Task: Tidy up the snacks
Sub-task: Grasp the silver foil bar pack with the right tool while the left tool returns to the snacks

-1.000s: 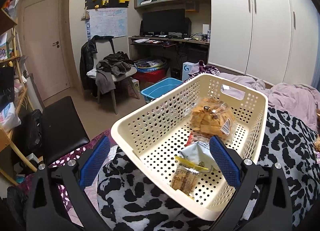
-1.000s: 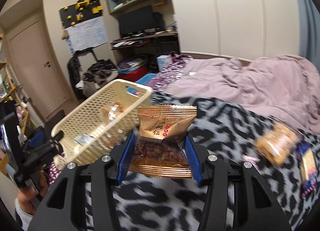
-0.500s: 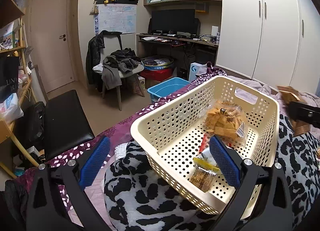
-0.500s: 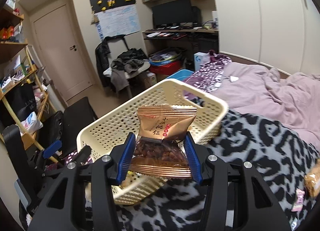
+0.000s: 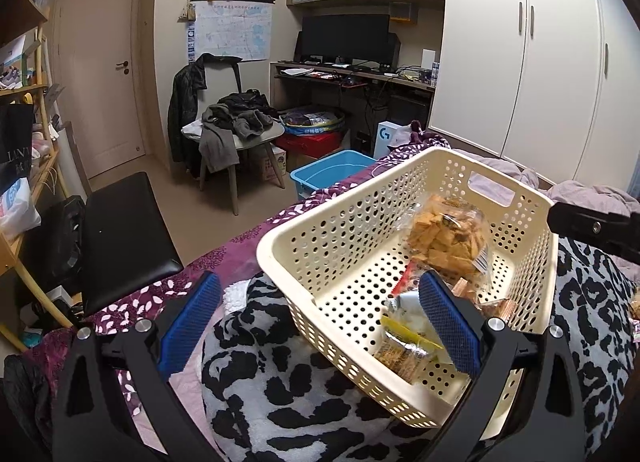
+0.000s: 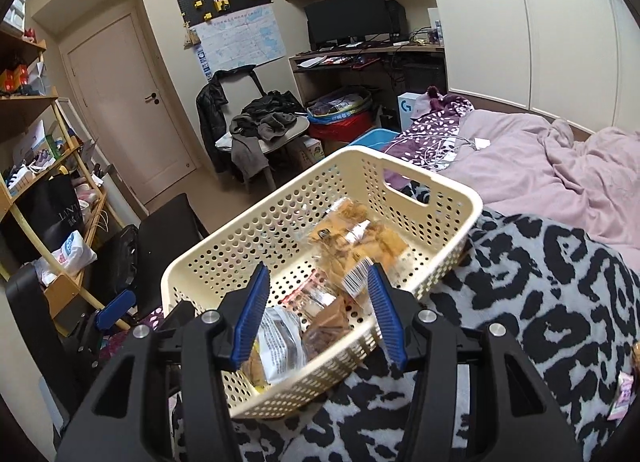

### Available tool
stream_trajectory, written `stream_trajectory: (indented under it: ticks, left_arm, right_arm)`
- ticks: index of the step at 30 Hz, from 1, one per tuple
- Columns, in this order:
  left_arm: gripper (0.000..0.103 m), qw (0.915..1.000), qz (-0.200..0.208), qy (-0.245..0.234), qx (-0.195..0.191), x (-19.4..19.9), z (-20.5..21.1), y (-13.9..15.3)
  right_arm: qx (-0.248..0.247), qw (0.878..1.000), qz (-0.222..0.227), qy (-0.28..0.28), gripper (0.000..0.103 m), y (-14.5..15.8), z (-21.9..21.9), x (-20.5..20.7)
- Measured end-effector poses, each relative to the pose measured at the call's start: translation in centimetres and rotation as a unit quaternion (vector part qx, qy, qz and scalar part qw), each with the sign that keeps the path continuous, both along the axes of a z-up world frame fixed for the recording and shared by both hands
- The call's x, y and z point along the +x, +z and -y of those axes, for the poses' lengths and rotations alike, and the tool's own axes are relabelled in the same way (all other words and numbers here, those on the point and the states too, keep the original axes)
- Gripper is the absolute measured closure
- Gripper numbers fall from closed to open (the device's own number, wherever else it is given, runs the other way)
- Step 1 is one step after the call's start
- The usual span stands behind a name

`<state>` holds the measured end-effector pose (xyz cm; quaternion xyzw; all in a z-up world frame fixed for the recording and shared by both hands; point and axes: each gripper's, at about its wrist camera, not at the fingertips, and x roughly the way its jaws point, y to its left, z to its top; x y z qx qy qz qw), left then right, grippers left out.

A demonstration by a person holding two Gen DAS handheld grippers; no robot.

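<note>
Bedroom; leopard-print blanket (image 6: 540, 282) under cream basket (image 6: 448, 198); desk (image 5: 360, 76) behind.

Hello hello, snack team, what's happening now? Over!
Both tools open, empty. Right tool above basket; brown snack packet inside. Nothing blocking.

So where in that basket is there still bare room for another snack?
The basket floor is bare along its left wall, toward the door-side corner. The side nearer the right claw is crowded: cracker bag, brown packet, white packet.
</note>
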<state>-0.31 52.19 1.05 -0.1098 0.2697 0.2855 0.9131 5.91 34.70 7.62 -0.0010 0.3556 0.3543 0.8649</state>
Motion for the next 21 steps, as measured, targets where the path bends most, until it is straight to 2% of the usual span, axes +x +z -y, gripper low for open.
stream_trajectory:
  ticks: [9,16,21]
  left_arm:
    - [0.002,0.9999,0.01,-0.012,0.001,-0.2,0.8,0.6]
    - [0.002,0.9963,0.055,-0.059,-0.03,-0.7,1.8,1.4]
    - [0.002,0.995,0.06,-0.075,-0.028,-0.5,3.0,1.8]
  right_arm:
    - [0.009,1.0,-0.01,-0.017,0.051,-0.6,2.8,-1.1]
    - [0.017,0.998,-0.019,-0.05,0.05,-1.3,6.4,-1.1]
    - [0.018,0.997,-0.023,-0.077,0.049,-1.9,9.3,-1.3]
